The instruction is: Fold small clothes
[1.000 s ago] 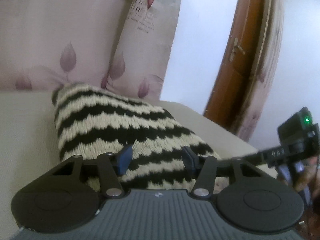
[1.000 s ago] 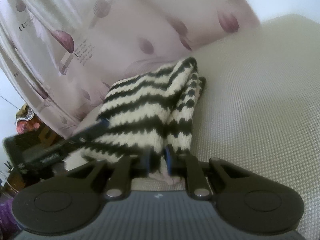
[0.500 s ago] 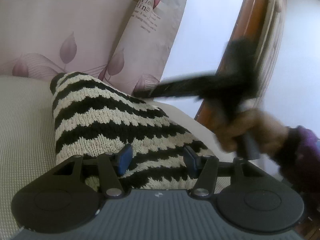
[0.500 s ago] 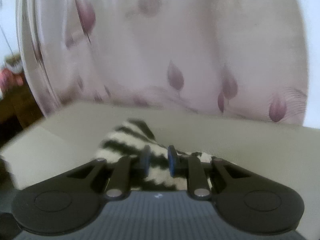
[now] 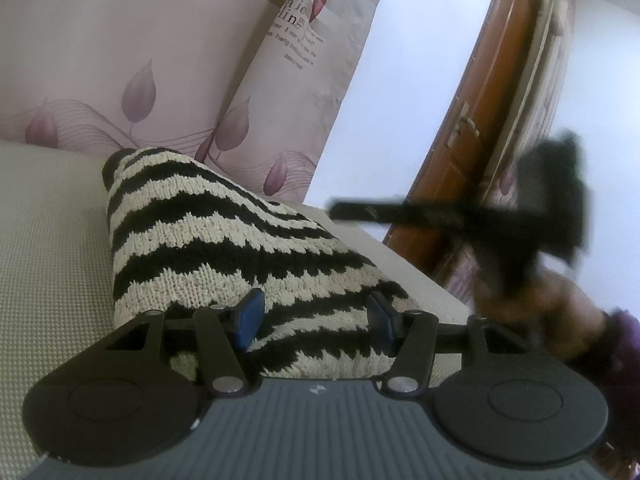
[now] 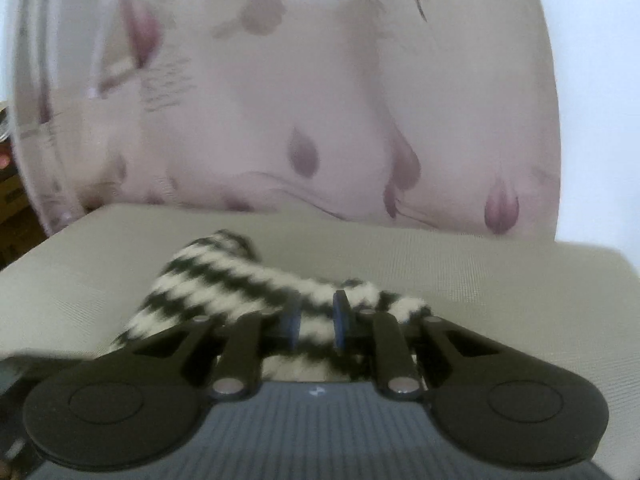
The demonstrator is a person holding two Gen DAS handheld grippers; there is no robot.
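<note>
A black-and-cream zigzag knitted garment [image 5: 224, 256] lies folded on a pale woven surface [image 5: 44, 264]. My left gripper [image 5: 314, 314] is open, its blue fingers spread over the near end of the garment. My right gripper [image 6: 316, 320] shows its fingers close together with knit between them, holding the garment's [image 6: 224, 280] near edge. In the left wrist view the right gripper [image 5: 460, 216] appears blurred at the right, above the garment's right side, held by a hand.
A pink curtain with leaf prints [image 5: 152, 60] hangs behind the surface. A brown wooden door [image 5: 476, 120] and a white wall stand to the right. The surface's right edge [image 5: 404, 264] runs close beside the garment.
The right gripper swung up and around from the garment's side, and its view now faces the curtain. The left gripper stayed over the garment, tilting slightly.
</note>
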